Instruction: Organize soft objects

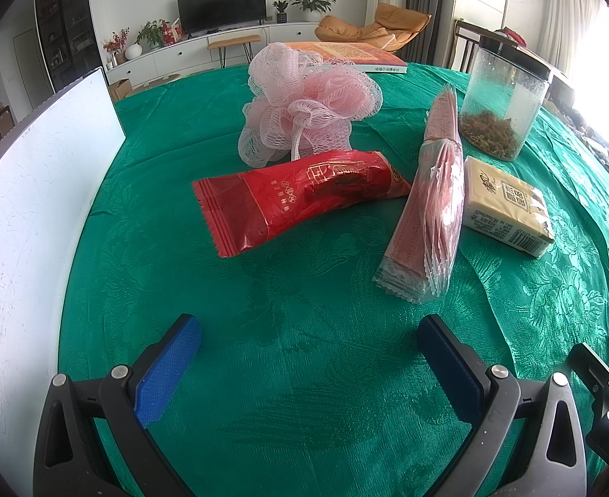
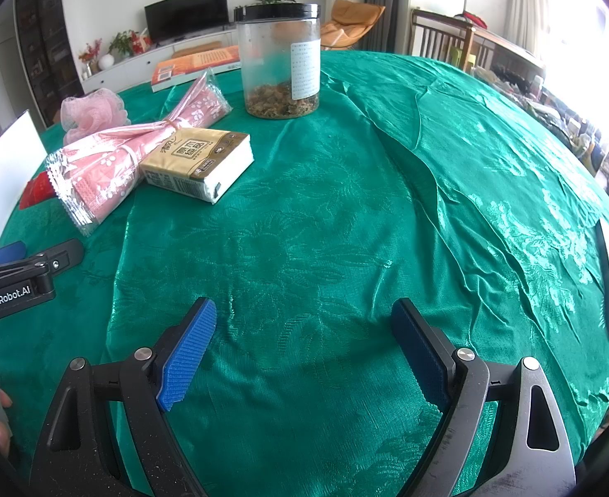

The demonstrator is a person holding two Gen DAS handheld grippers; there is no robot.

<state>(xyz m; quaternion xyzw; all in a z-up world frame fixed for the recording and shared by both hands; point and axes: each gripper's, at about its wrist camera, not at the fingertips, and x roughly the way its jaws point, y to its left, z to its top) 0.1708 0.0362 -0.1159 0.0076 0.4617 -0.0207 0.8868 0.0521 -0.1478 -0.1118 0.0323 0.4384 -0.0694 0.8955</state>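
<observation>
Soft objects sit in a loose cluster on the green tablecloth [image 1: 304, 372], towards the far side from both grippers. Farthest is a pink mesh bath pouf [image 1: 304, 99], with its cord hanging down its near side. Just in front of it lies a red foil packet [image 1: 300, 196], lying across the cloth with its crimped end to the left. To the right of that, a bundle of pink clear-wrapped sachets [image 1: 433, 207] runs from near to far, pinched at its middle by a band; the red packet's right end reaches it. A yellow-gold tissue pack [image 1: 505, 203] lies just beside the bundle on its right, touching or nearly touching it. Beyond the tissue pack stands a clear plastic jar [image 1: 503, 103] with a black lid and dried brown matter in its bottom. An orange book [image 1: 354, 56] lies at the far edge of the table, and a white board [image 1: 35, 207] stands along the left. The left gripper [image 1: 308, 356] hangs over bare cloth near the cluster, its blue pads spread wide with nothing between them. The right gripper [image 2: 304, 348] is likewise wide apart and empty, over bare cloth to the right of the left one.
</observation>
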